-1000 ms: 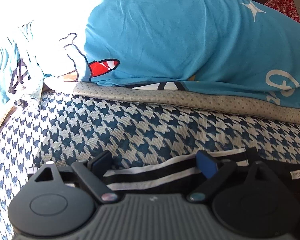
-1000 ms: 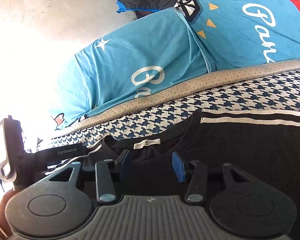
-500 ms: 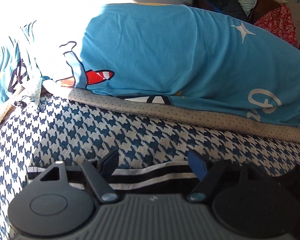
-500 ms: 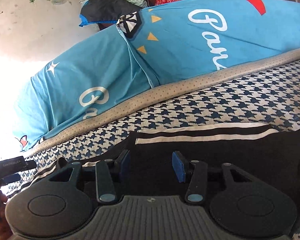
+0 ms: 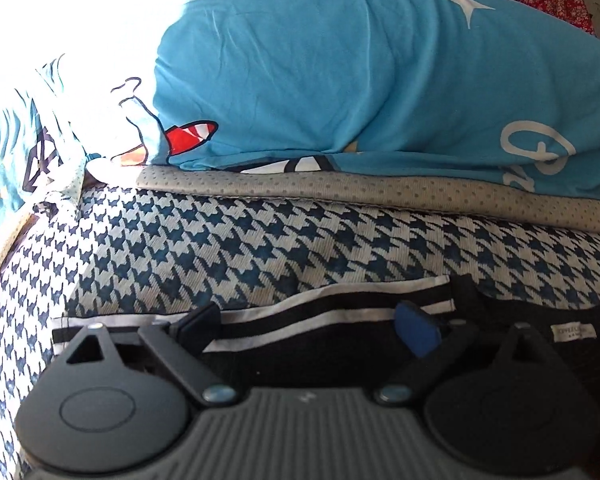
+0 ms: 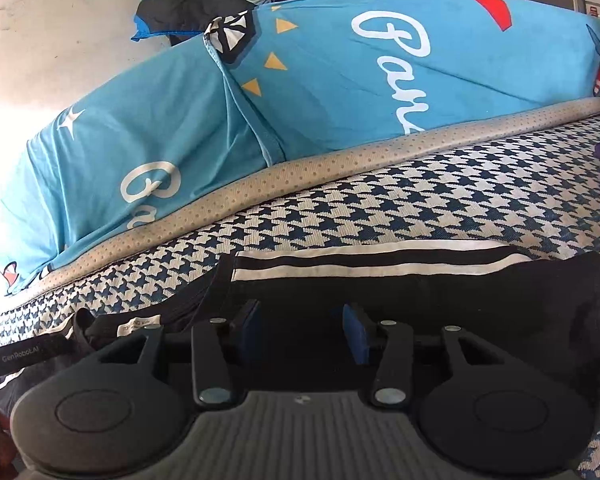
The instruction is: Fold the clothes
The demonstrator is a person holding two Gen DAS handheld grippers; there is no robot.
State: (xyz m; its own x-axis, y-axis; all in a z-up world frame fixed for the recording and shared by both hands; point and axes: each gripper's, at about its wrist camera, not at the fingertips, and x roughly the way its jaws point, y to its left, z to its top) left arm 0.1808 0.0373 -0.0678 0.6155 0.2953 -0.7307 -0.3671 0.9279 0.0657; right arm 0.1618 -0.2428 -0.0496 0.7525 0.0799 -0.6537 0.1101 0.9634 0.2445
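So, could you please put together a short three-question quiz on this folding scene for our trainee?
1. True or false: the black shirt has white stripes along its sleeve edge.
2. Which pattern covers the bed cover that the shirt lies on? A) floral B) houndstooth C) plain grey
3. Fill in: the jaws of the left gripper and the right gripper both stand ____.

Key:
1. True; two white stripes run along the sleeve edge.
2. B; blue and white houndstooth.
3. Open; each pair is spread over the shirt and grips no cloth.
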